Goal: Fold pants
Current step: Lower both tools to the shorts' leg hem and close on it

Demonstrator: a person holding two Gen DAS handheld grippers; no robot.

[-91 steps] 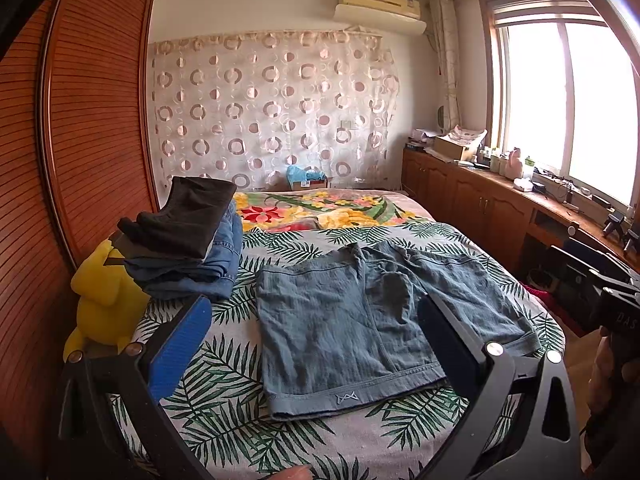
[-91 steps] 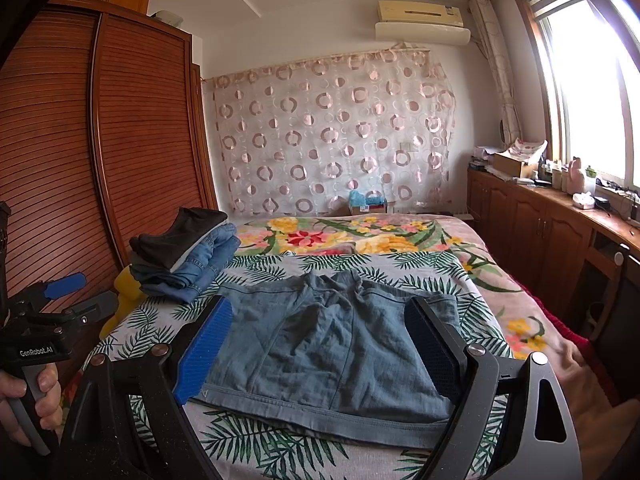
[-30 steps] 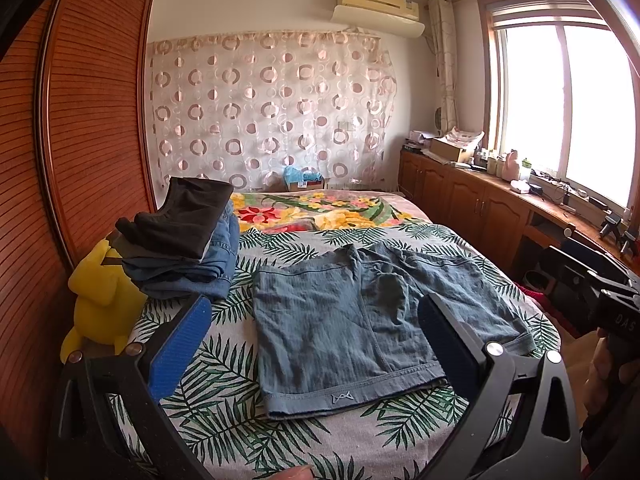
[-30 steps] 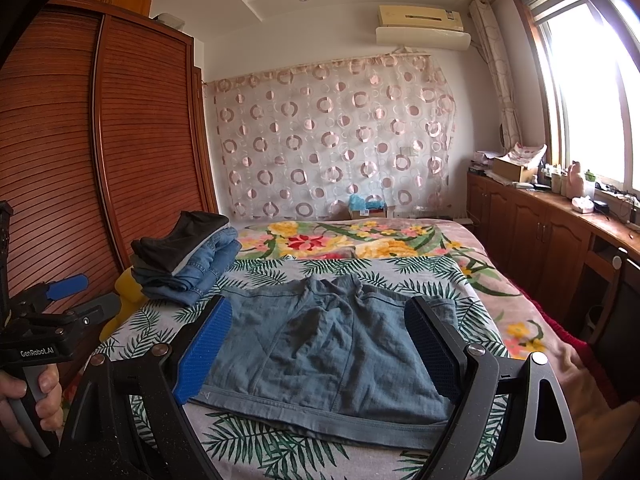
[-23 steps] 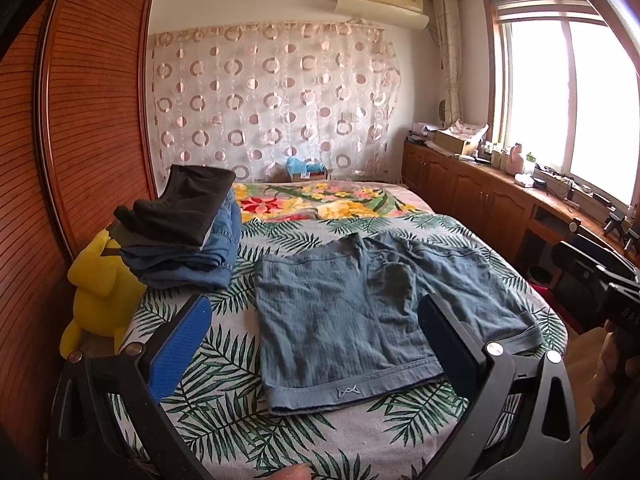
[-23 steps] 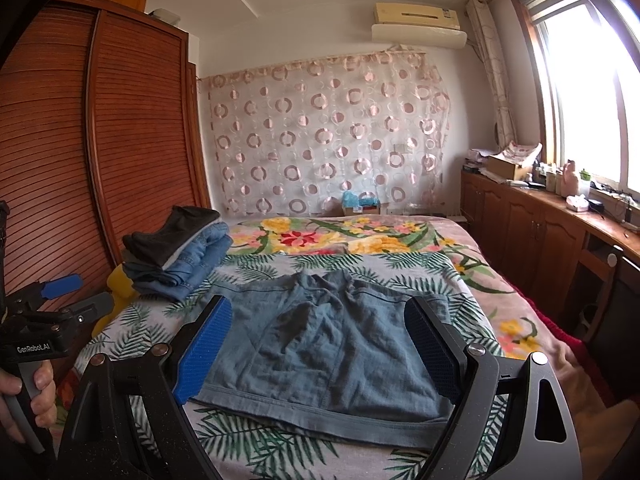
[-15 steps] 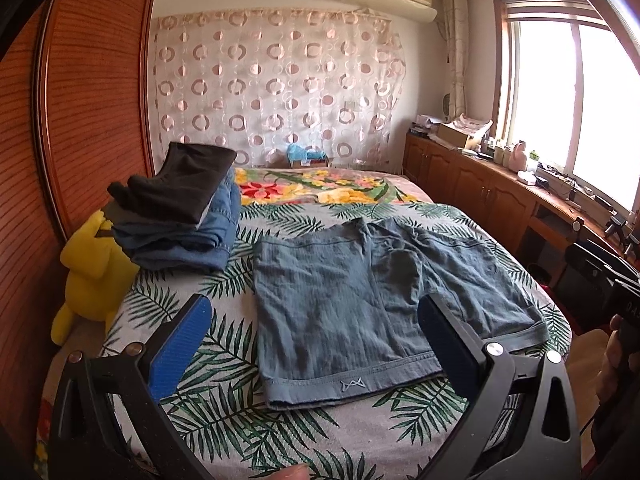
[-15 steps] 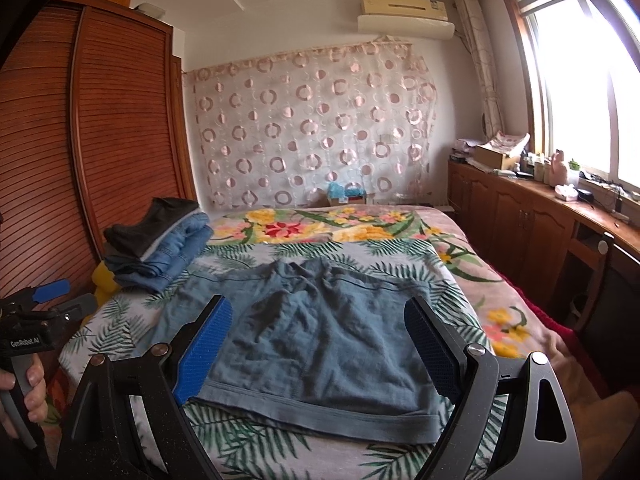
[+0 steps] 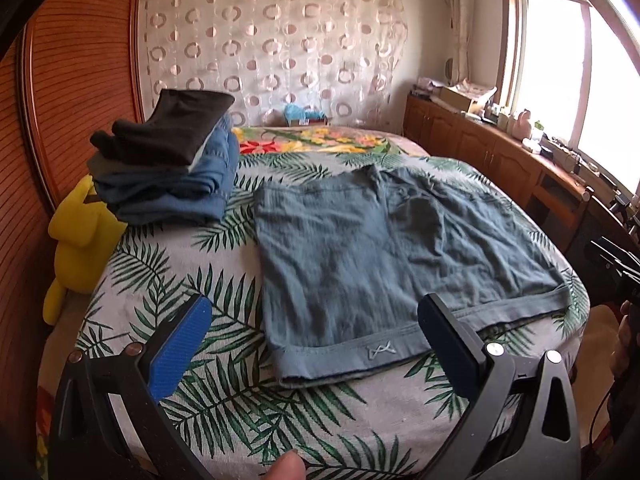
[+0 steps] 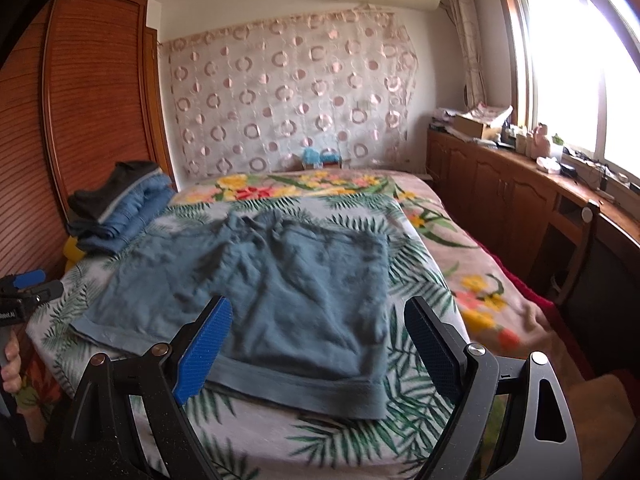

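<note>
A pair of blue denim shorts (image 9: 380, 256) lies spread flat on the leaf-print bedspread (image 9: 224, 392), leg hems toward me; it also shows in the right wrist view (image 10: 280, 292). My left gripper (image 9: 314, 322) is open and empty, above the near hem of the left leg. My right gripper (image 10: 318, 328) is open and empty, above the near hem of the right leg. Neither touches the cloth. The left gripper also shows at the left edge of the right wrist view (image 10: 24, 284), held in a hand.
A stack of folded clothes (image 9: 168, 168) sits at the bed's far left, with a yellow plush toy (image 9: 80, 236) beside it against the wooden wardrobe (image 9: 72, 92). Wooden cabinets (image 10: 520, 196) run under the window on the right. A chair (image 10: 584, 264) stands by the bed.
Both grippers have moved forward and lower toward the shorts' near hems, so the shorts look larger. Both stay open. The shorts have not moved.
</note>
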